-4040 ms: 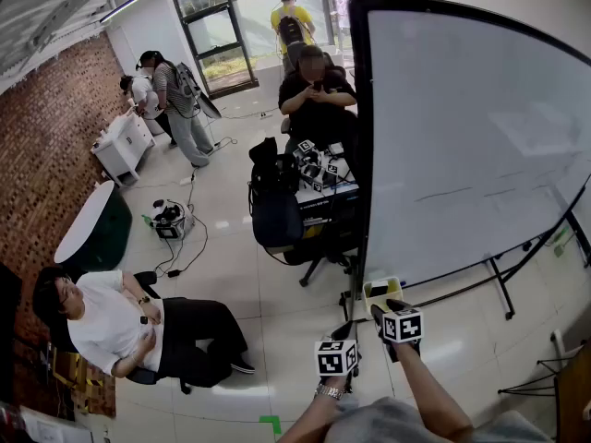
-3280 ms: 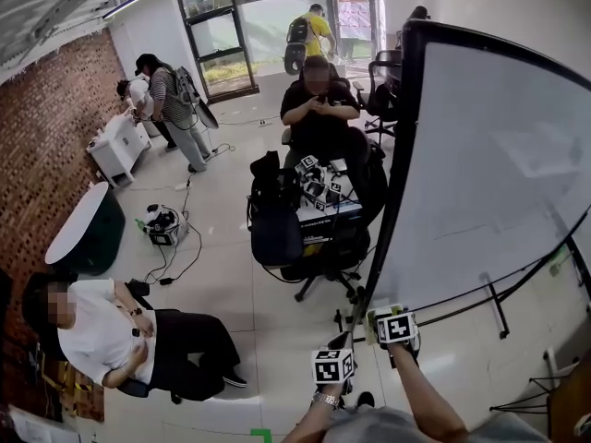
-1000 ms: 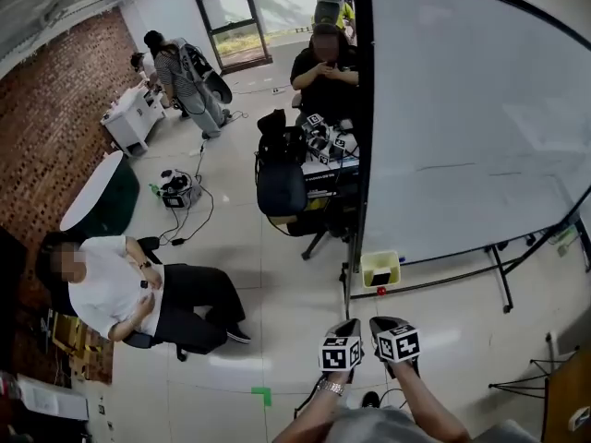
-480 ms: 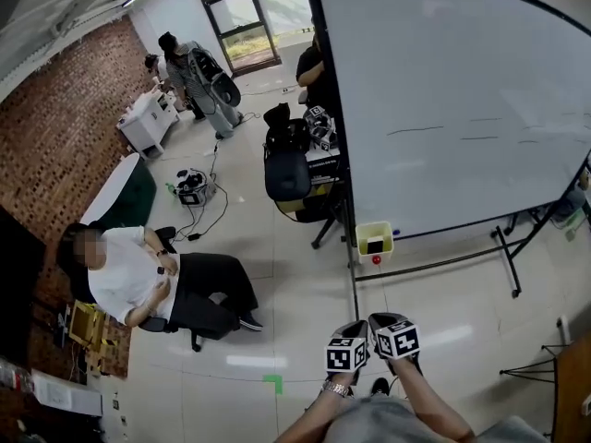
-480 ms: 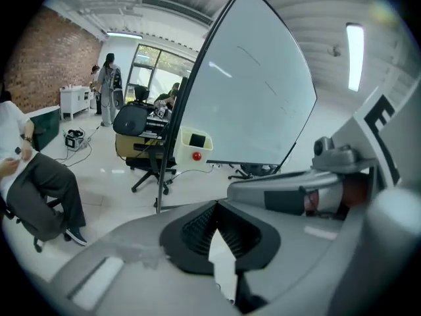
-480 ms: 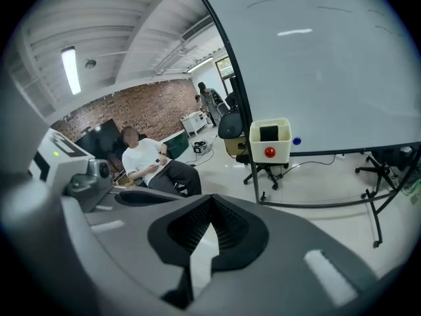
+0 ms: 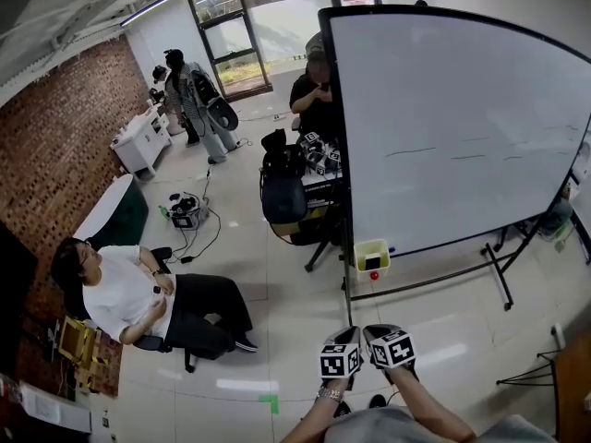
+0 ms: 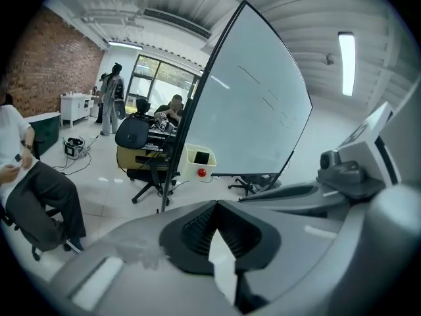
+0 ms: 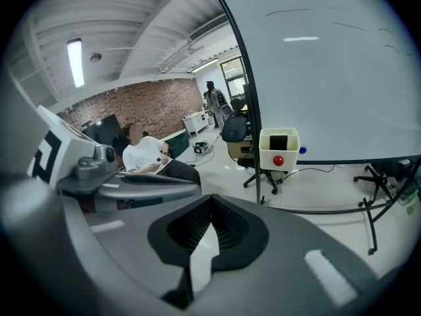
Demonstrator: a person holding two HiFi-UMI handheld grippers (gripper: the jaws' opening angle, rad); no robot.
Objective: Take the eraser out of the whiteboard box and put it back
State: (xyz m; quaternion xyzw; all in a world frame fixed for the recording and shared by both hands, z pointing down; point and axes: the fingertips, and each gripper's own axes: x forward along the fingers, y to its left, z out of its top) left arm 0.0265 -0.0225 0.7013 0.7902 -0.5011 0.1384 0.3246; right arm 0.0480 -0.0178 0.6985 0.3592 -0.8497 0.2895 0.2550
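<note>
Eraser (image 9: 279, 141) sat inside the box (image 9: 279, 151), a dark block in the pale yellow tub. The box hung at the lower left corner of the whiteboard (image 7: 462, 127), by its upright post, with a red knob (image 9: 278, 160) on the front face.

Left gripper (image 7: 347, 335): jaws pressed together, nothing between them.
Right gripper (image 7: 377, 332): jaws likewise closed and empty.
Both were held side by side low in the head view, close to the body, aimed towards the board and well apart from the box.

Step in hand, as judged: no contact with the eraser, which lay in its home place. So either the take-out had not begun or the return was already done. The frames alone did not settle which.

Next move, if the take-out was ahead: close the gap to the board, spread one pair of jaws, come in over the open top of the box and pinch the eraser across its narrow sides. The tub looked snug around it, so a steep, straight entry seemed wise.

Surface and room:
- pale glossy tile floor (image 7: 277, 275), with cables trailing
- brick wall (image 7: 55, 127) at left
- glass doors (image 7: 240, 35) at the far end
- seated person (image 7: 120, 293) in a white top at left
- two people standing (image 7: 199, 100) near a white cabinet (image 7: 138, 141)
- another person (image 7: 319, 90) sitting behind the board's edge, next to an office chair (image 7: 282, 201)
</note>
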